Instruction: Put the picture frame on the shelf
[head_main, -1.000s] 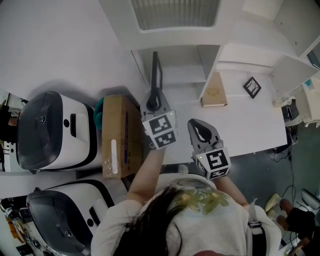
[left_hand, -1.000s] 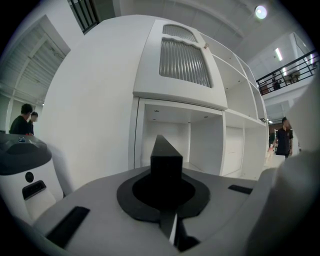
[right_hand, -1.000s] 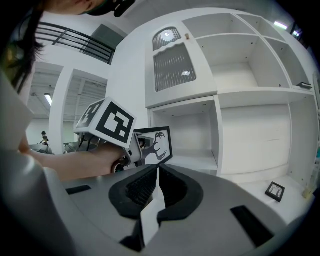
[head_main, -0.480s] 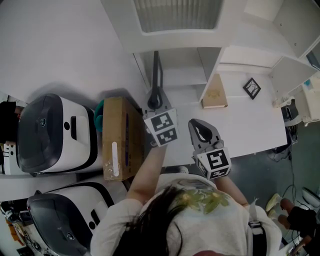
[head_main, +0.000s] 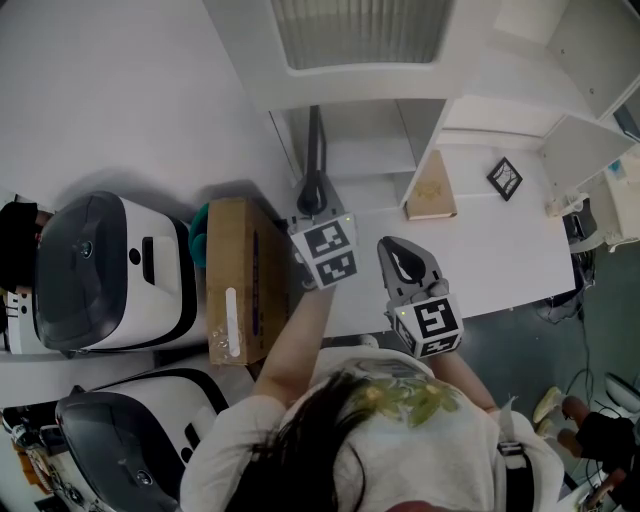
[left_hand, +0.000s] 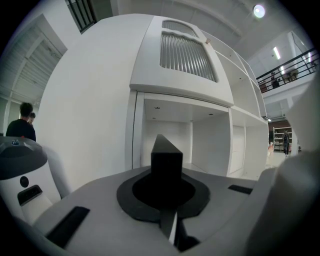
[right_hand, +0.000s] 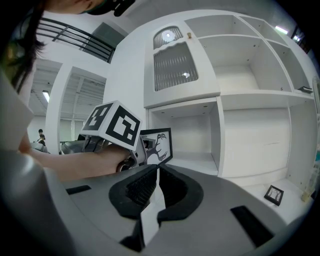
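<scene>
Left gripper (head_main: 312, 196) is clenched on the picture frame (head_main: 314, 140) — the black edge sits pinched between its jaws, upright and edge-on from the head view. From the right gripper view, the frame's face shows a black tree-like print on white. It is up at the far left end of the counter (head_main: 500, 262), at the mouth of the lower-left compartment of the shelf unit (head_main: 352, 88), close to that compartment's left wall. Whether its lower edge touches the counter, I cannot tell.

Right gripper (head_main: 392, 248) hangs over the counter's near edge, just right of the left one — jaws drawn together with nothing between them, pointing toward the shelf.

A tan board (head_main: 430, 186) leans at the divider between the compartments, and a small black frame (head_main: 504, 175) lies toward the counter's far right corner. Off the counter's left edge stands a cardboard box (head_main: 240, 278), with a white machine (head_main: 100, 265) beyond it.
</scene>
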